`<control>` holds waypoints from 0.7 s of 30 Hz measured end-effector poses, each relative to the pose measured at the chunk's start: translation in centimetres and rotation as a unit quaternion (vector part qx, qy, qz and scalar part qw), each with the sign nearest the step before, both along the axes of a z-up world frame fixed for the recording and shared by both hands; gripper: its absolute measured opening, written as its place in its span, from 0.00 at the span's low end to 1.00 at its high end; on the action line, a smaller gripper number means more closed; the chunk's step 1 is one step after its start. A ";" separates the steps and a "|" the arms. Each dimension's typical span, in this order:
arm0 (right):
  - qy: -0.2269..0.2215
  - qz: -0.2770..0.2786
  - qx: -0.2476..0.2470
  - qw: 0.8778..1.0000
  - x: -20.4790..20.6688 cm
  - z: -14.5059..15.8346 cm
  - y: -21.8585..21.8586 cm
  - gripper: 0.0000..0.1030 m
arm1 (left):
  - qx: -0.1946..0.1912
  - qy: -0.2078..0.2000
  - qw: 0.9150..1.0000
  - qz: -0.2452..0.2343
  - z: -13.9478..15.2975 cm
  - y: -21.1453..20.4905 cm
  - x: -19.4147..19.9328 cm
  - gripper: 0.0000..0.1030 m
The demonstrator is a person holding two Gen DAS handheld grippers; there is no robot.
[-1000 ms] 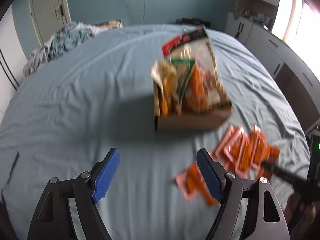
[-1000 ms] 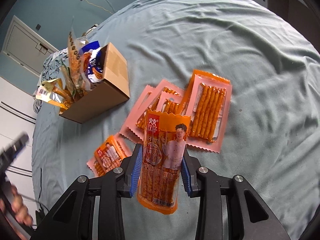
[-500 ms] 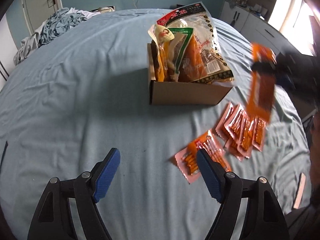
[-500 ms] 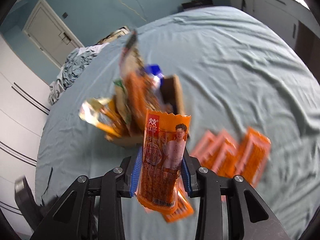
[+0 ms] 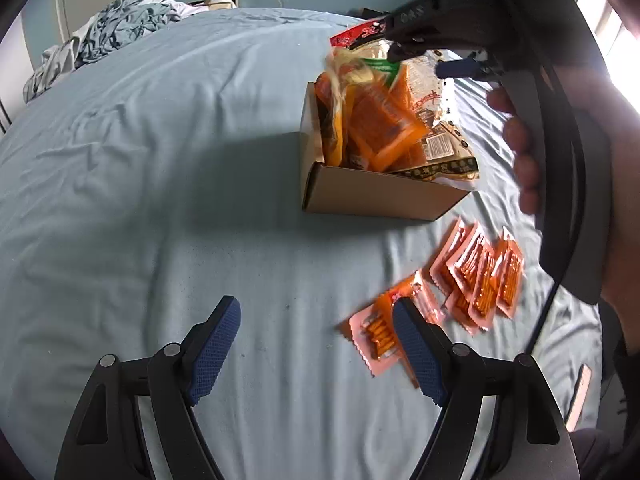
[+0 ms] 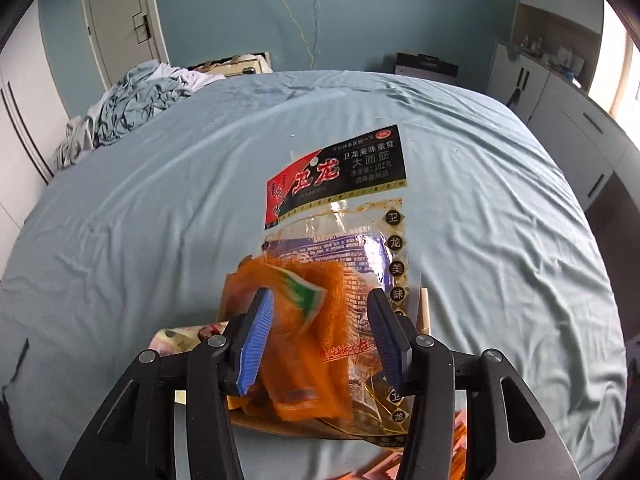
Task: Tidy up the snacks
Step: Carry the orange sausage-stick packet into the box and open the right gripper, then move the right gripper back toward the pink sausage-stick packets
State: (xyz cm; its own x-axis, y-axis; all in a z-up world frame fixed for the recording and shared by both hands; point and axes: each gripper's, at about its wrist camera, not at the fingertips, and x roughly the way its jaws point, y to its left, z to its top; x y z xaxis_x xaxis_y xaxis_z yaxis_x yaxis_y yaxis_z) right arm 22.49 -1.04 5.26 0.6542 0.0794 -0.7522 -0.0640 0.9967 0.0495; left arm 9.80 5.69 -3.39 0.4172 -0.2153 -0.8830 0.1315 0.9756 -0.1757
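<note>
Cardboard box (image 5: 376, 196) on the blue bedsheet (image 5: 160, 160), right of centre in the left wrist view, already crowded with upright snack bags. Among them are a large clear packet with a red-and-black header (image 6: 340, 184) at the far side and an orange packet (image 5: 384, 128) lying slantwise on top of the others, blurred in the right wrist view, where it shows below and between the pads. Its slant and blur suggest it has only just been let go.

Still to be stowed, by this reading: a fanned group of orange stick-snack packets (image 5: 480, 276) on the sheet near and to the right of the box, and one further packet (image 5: 380, 328) lying apart from them to the left, just beside the left gripper's right finger. The task thus appears well advanced but unfinished.

Right gripper (image 6: 320, 332): held over the box; its jaws have just been opening and now stand about half apart, the pads clear of the orange packet, so nothing is gripped.

Left gripper (image 5: 316, 348): low over the sheet in the near foreground, jaws wide apart and empty, with only bare sheet between the pads.
</note>
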 end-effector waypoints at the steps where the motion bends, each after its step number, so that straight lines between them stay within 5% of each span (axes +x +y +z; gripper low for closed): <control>1: -0.003 -0.002 -0.007 1.000 -0.2 0.0 -0.1 0.50 | -0.002 0.001 1.000 0.001 0.0 0.1 0.0 0.77; 7: 0.009 -0.018 0.039 0.999 -6.0 -0.2 -5.1 0.55 | 0.004 0.000 1.000 0.003 0.2 0.1 -0.1 0.77; 13: 0.067 -0.062 0.047 0.995 -14.6 -4.3 -13.8 0.58 | 0.022 -0.001 1.000 -0.005 -0.1 -0.6 -0.6 0.77; 18: 0.133 -0.165 0.063 0.975 -18.2 -10.0 -20.7 0.60 | 0.032 0.003 0.999 -0.020 -0.4 -1.6 -0.9 0.77; 21: 0.179 -0.199 0.118 0.956 -17.4 -12.8 -23.2 0.60 | 0.048 0.001 0.998 -0.028 -0.5 -2.4 -1.3 0.77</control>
State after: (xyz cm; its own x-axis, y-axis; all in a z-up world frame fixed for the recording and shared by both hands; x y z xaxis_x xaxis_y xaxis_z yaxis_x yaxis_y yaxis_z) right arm 5.08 -24.23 -7.54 0.3721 0.0732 -0.9253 0.3809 0.8970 0.2242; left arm 8.53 3.31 -3.93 0.4050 -0.1522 -0.9016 0.1863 0.9791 -0.0815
